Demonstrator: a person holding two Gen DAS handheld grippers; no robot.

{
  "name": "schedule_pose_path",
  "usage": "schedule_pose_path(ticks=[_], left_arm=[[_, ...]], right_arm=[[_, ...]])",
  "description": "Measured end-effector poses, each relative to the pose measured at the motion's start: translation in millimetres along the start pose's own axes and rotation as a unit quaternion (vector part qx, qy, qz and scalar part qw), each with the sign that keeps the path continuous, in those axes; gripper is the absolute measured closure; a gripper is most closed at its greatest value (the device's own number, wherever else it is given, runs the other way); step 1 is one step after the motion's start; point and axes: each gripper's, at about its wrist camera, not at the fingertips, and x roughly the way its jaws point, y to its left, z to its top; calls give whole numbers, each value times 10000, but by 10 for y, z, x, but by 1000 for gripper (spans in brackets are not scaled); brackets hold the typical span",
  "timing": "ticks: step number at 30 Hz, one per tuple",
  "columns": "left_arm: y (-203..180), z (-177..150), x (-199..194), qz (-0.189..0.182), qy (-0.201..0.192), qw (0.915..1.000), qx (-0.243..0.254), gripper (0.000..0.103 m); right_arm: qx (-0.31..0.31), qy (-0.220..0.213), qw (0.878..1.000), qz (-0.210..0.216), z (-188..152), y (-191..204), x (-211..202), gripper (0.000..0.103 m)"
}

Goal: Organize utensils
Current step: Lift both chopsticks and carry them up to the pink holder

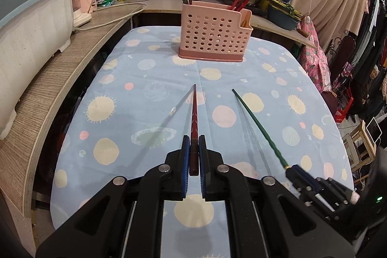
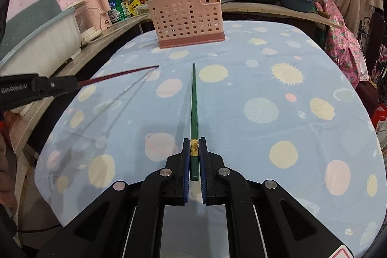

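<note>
Each hand has 1 chopstick, and neither is in the holder yet. The left gripper point(image 1: 193, 149) is clamped on the thick end of a dark red chopstick point(image 1: 194, 113); the right gripper point(image 2: 194, 151) is clamped on a green chopstick point(image 2: 194, 108) at its gold band. Both sticks slant down over the near half of the table point(image 2: 278, 79), tips toward the pink utensil holder point(image 1: 212, 33) by the far edge. It already holds several chopsticks in its 2 ends. I judge these 2 are the last to stow; nothing else lies loose on the cloth.
</note>
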Motion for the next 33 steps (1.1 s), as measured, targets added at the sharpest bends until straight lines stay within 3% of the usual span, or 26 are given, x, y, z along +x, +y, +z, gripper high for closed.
schedule_pose_path(ticks=[8, 16, 33], left_arm=[[40, 161, -111, 79, -171, 9998, -25, 96], [34, 361, -208, 96, -325, 9994, 6, 96], [-19, 793, -291, 109, -616, 9980, 117, 96]], right_arm=[[152, -735, 9971, 80, 491, -71, -458, 95], [269, -1239, 9919, 116, 942, -166, -647, 96], [288, -1614, 9863, 184, 1458, -164, -715, 96]])
